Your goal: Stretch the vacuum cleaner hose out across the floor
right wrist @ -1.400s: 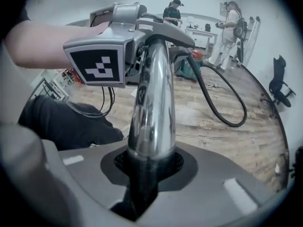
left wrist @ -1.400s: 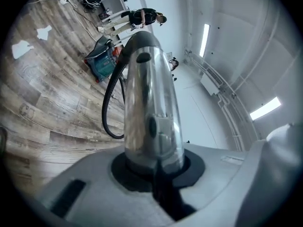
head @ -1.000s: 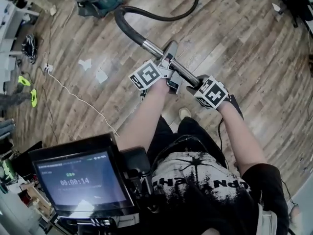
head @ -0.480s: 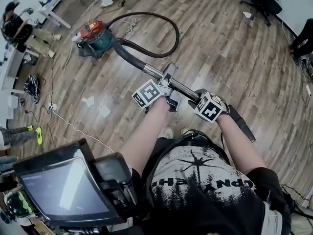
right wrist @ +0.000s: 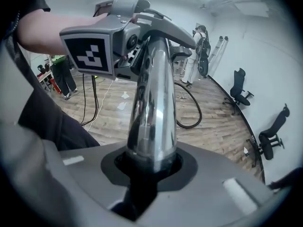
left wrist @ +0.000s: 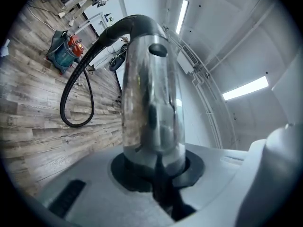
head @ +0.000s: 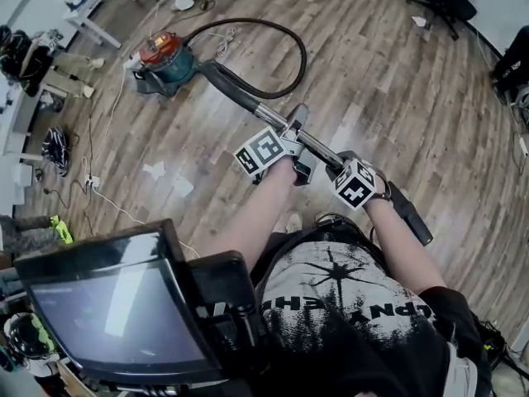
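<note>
Underfoot, wood-plank floor [head: 397, 98] across most of the head view. Upper left on it, vacuum cleaner [head: 164, 59], red on top and teal below. From it, black hose [head: 223, 81] lying in one open loop on the planks, then thickening and rising to join a chrome metal tube [head: 271, 117]. Tube held up off the floor, slanting toward lower right and ending in a black section [head: 411, 220]. Seen from the head only: two bare forearms reaching forward side by side, a dark screen [head: 107, 313] low at left, and paper scraps [head: 154, 170] on the planks. Left gripper [head: 294, 135] clamped on the tube at the hose end, forearm stretched straight ahead. Looking along that gripper: jaws narrow and tight round the chrome, hose loop and cleaner beyond, and ceiling light strips [left wrist: 246, 88] shown nowhere else. Right gripper [head: 343, 165] just beside the left one, further down the tube, wrist angled downward, forearm coming in from the right. Jaws there just closing further, tube between them and gripped. Only in the right gripper view: the left gripper's marker cube [right wrist: 90, 51] close overhead, the tube's bend above it, office chairs [right wrist: 239, 92] by a white wall, and a standing person [right wrist: 63, 77] far back.
</note>
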